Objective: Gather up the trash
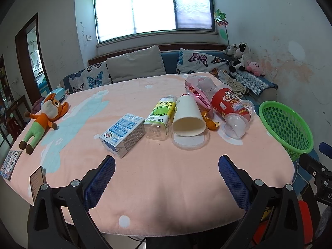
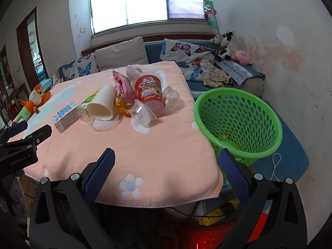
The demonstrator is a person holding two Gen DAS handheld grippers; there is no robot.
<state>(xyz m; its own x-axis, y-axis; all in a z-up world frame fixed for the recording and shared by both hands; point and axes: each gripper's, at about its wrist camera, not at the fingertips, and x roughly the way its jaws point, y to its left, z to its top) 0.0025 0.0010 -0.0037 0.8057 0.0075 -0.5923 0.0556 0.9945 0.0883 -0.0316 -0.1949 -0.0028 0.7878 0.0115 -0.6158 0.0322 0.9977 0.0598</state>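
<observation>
Trash lies on the pink-clothed table (image 1: 166,186): a milk carton (image 1: 122,133), a lime drink bottle (image 1: 160,117), a tipped white paper cup (image 1: 188,117) on a clear lid, a pink wrapper (image 1: 198,94), a red snack tub (image 1: 229,103) and clear plastic cups (image 1: 236,127). A green mesh basket (image 2: 238,122) stands at the table's right edge. My left gripper (image 1: 166,162) is open and empty, near the front edge. My right gripper (image 2: 166,155) is open and empty, just left of the basket.
An orange plush toy (image 1: 44,117) and a phone (image 1: 37,181) lie at the table's left. A sofa with butterfly cushions (image 1: 195,61) and plush animals (image 1: 240,57) stands behind. A blue mat and white cord (image 2: 276,164) lie below the basket.
</observation>
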